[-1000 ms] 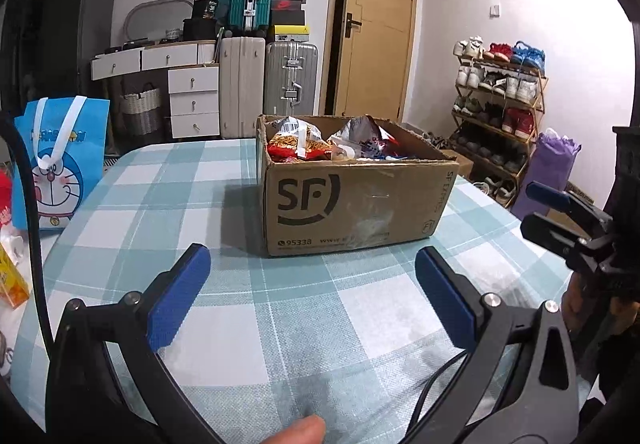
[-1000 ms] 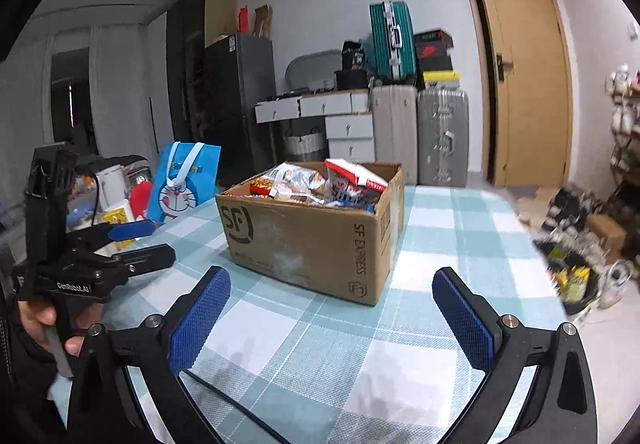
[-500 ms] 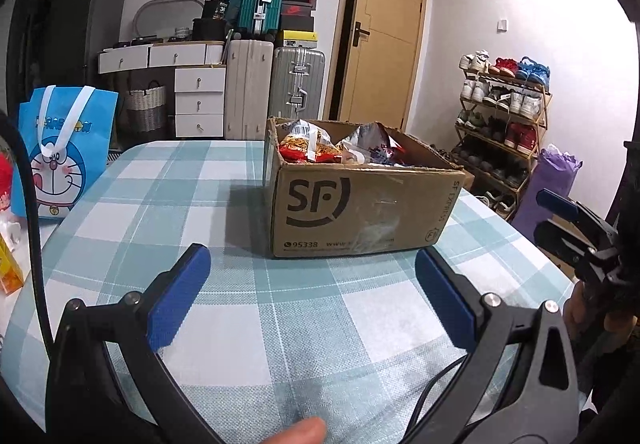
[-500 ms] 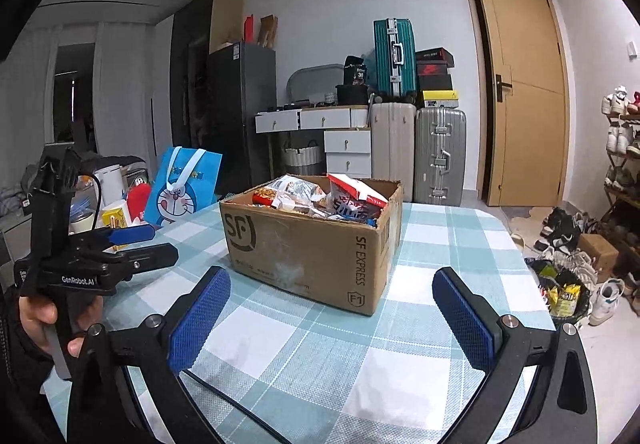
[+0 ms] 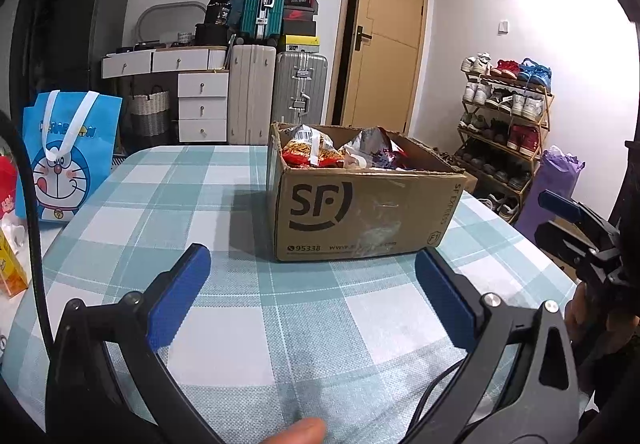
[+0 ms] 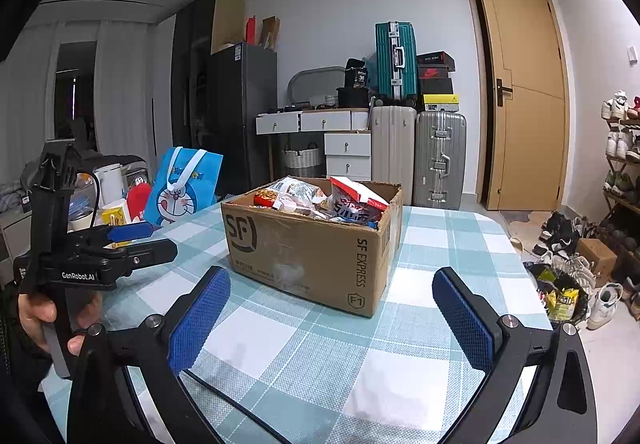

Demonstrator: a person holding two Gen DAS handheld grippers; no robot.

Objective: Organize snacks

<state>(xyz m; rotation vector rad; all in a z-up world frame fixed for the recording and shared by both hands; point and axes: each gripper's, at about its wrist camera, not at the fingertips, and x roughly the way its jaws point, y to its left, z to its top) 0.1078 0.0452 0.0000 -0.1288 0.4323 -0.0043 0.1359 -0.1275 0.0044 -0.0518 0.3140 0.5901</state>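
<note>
A brown cardboard SF box (image 5: 360, 212) (image 6: 304, 244) stands on the checked tablecloth, its top open and full of snack packets (image 5: 316, 152) (image 6: 316, 198). My left gripper (image 5: 312, 296) hovers low over the cloth in front of the box, open and empty. My right gripper (image 6: 332, 316) hangs open and empty near the box's front right corner. Each gripper shows in the other's view: the right one (image 5: 568, 220) at the far right, the left one (image 6: 140, 238) at the left with a hand on its handle.
A blue cartoon tote bag (image 5: 66, 152) (image 6: 182, 188) stands off the table's left side, with a yellow carton (image 5: 10, 264) and a kettle (image 6: 110, 180) nearby. Suitcases (image 5: 276, 96), drawers and a door fill the back wall. A shoe rack (image 5: 504, 124) stands right.
Both views have tilted up a little and the box sits lower in frame. Both grippers stay open and empty.
</note>
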